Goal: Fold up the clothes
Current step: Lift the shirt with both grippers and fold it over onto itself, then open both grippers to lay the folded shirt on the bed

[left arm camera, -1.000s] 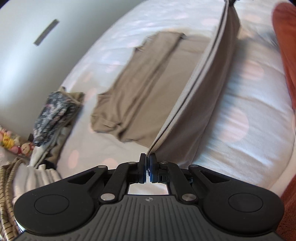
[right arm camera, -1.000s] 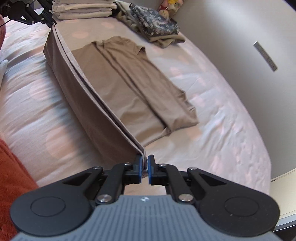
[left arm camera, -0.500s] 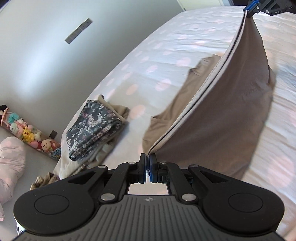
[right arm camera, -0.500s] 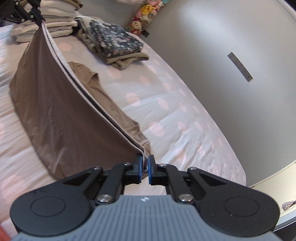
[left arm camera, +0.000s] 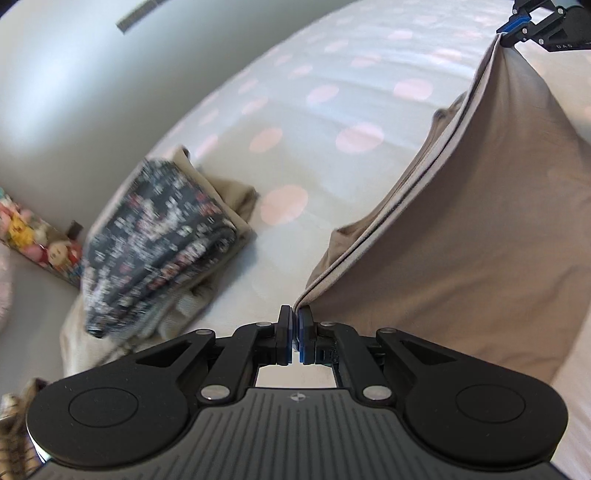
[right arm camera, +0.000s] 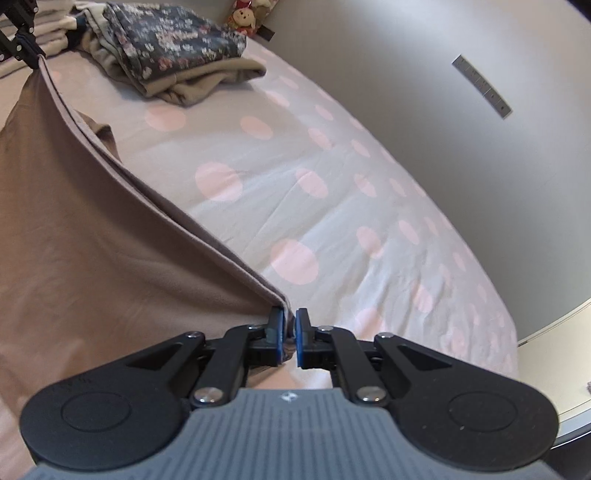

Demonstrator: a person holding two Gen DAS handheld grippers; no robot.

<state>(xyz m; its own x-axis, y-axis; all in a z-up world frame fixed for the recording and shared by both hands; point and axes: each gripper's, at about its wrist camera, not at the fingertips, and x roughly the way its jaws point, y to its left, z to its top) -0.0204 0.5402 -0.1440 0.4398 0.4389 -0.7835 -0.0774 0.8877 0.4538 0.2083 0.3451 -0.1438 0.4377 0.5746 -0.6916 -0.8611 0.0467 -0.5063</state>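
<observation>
Over the polka-dot bedspread (left arm camera: 295,122), in the left wrist view, the left gripper (left arm camera: 294,332) was clenched on one corner of the taupe garment (left arm camera: 480,240), its blue-padded jaws pressed together with the doubled hem pinched between them. Half a second earlier the cloth had hung lower and trailed a flap flat on the bed; by this moment the hem was drawn tauter and steeper, running up to the right gripper (left arm camera: 517,26) at the top right corner, which was partly cut off by the frame edge. A folded dark floral garment (left arm camera: 159,243) on a beige one (left arm camera: 236,199) lay to the left, closer and larger than before and smeared by motion. Plush toys (left arm camera: 33,236) at the far left were blurred. The hanging cloth hid the bed behind it on the right.

From the right wrist view, the right gripper (right arm camera: 289,332) grasped the opposite corner, jaws clamped on the hem, with a thin gap showing lower down between the pads. The garment (right arm camera: 92,240) stretched away to the left gripper (right arm camera: 22,44), only partly in frame at the top left. Compared with before, less of the garment's lower part showed beyond the hem, just a small fold. The floral pile (right arm camera: 173,40) sat well apart from the cloth, near a doll (right arm camera: 245,16) by the grey wall (right arm camera: 424,110).
</observation>
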